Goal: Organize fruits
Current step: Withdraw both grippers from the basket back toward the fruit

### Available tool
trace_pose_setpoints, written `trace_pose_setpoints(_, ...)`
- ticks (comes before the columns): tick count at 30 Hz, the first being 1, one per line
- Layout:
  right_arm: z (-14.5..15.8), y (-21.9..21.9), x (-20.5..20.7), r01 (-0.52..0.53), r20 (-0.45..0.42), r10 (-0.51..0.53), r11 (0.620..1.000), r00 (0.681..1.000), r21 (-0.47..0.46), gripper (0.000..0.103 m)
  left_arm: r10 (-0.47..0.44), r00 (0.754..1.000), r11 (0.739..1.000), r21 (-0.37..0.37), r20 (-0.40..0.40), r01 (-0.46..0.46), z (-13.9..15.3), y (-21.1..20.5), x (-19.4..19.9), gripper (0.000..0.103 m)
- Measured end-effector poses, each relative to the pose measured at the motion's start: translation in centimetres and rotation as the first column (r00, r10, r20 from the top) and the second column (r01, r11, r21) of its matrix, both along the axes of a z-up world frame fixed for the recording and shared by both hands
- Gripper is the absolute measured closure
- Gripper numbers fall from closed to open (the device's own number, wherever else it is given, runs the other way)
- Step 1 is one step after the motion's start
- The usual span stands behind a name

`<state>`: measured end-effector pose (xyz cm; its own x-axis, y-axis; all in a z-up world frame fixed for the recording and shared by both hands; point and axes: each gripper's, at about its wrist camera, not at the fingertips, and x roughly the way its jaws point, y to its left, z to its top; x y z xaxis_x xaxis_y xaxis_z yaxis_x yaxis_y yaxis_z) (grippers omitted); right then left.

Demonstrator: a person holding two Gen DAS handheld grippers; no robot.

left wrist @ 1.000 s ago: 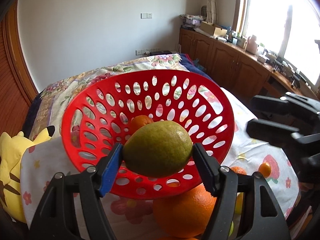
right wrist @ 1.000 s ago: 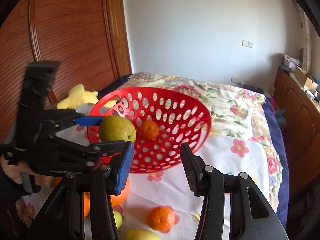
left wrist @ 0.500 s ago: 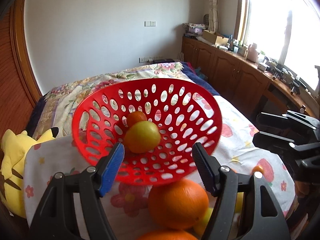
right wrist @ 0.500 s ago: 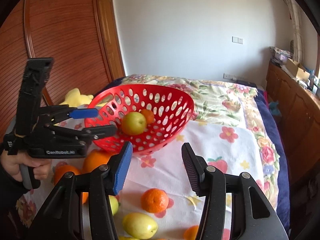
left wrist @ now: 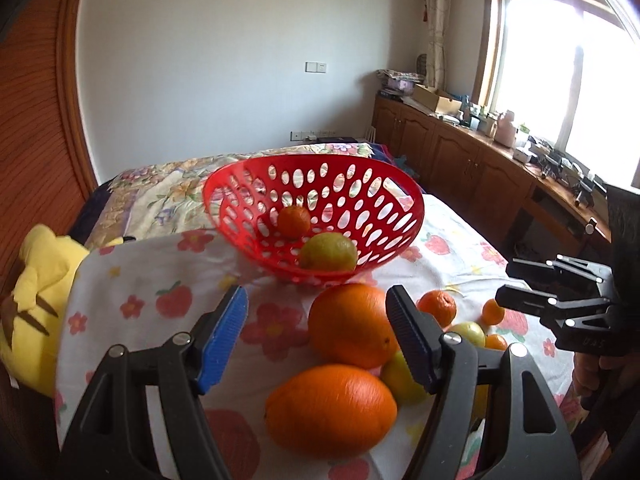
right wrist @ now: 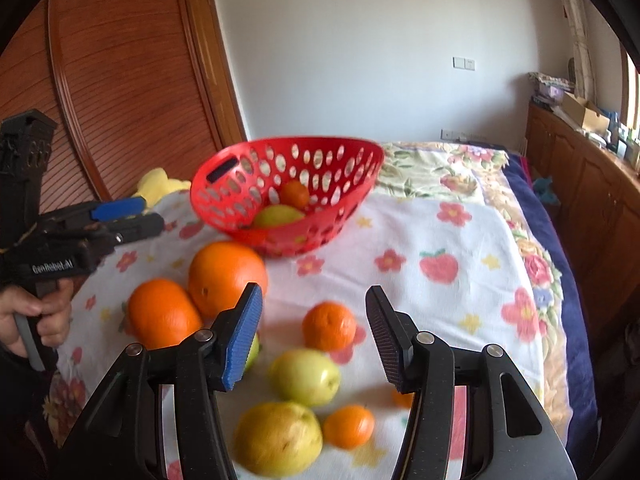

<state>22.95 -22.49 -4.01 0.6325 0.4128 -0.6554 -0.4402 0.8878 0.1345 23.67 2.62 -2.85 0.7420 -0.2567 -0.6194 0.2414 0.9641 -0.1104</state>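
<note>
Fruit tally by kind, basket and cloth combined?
Large oranges: 2
Small oranges: 4
Yellow-green fruits: 4, one mostly hidden behind a tool finger
Total: 10 visible

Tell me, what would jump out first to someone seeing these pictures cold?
The red basket in the middle of the flowered cloth, already holding a small orange and a yellow-green fruit. In front of it lies a loose heap of fruit, led by two big oranges near the left tool. Both tools are empty; the left tool's jaws are opening, and the right tool hovers over a small mandarin.
</note>
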Motion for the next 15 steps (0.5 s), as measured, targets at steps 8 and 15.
trace_pose_setpoints(8, -1.0, 0.6, -2.6, -0.007, -0.021, 0.006, 1.0, 1.0, -0.017, 0.047, 0.027, 1.0, 0.999, -0.023, -0.012, -0.027, -1.3, 1.2, -2.0, 0.03)
trace_pose_setpoints(15, -2.2, 0.9, -4.2, -0.009, -0.039, 0.007, 0.999, 0.999, -0.035, 0.041, 0.024, 0.999, 1.0, -0.009, -0.027, -0.024, -2.3, 0.4, -3.7, 0.03)
